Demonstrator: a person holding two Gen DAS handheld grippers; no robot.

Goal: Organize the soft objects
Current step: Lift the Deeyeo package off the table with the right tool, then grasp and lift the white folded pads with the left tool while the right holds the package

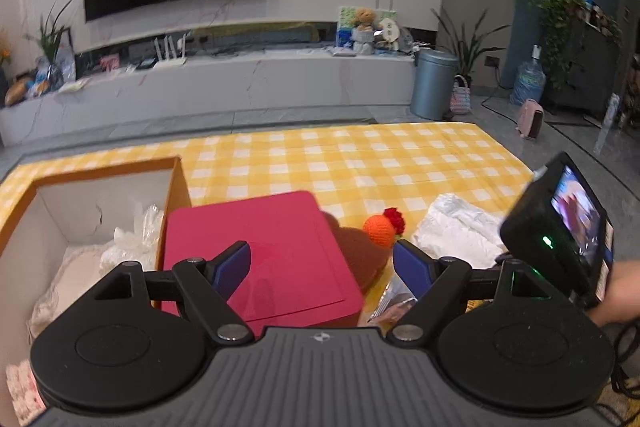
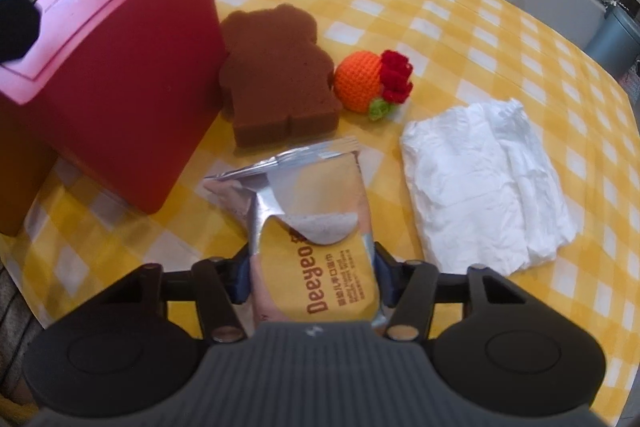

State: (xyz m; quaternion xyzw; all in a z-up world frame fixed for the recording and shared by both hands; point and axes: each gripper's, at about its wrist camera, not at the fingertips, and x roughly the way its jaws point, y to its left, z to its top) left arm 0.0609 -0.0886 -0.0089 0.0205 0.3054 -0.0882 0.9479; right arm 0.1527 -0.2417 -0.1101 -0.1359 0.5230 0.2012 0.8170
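Observation:
A yellow and silver wipes pouch (image 2: pixel 320 227) lies on the checked tablecloth, and my right gripper (image 2: pixel 313 259) is shut on its near end, one pad against each side. Beyond it lie a brown bear-shaped sponge (image 2: pixel 276 75), an orange crocheted ball with a red flower (image 2: pixel 360 79) and a folded white cloth (image 2: pixel 480 179). My left gripper (image 1: pixel 320 251) hangs open and empty over the red box (image 1: pixel 272 251). The sponge (image 1: pixel 360 255), ball (image 1: pixel 380 227) and cloth (image 1: pixel 456 231) show past it.
An open orange box (image 1: pixel 176 187) with white inner walls stands left of the red box (image 2: pixel 120 67) and holds several pale soft things. The yellow checked table (image 1: pixel 360 155) stretches far and right. A hand (image 1: pixel 620 291) and the right gripper's body (image 1: pixel 568 227) are at right.

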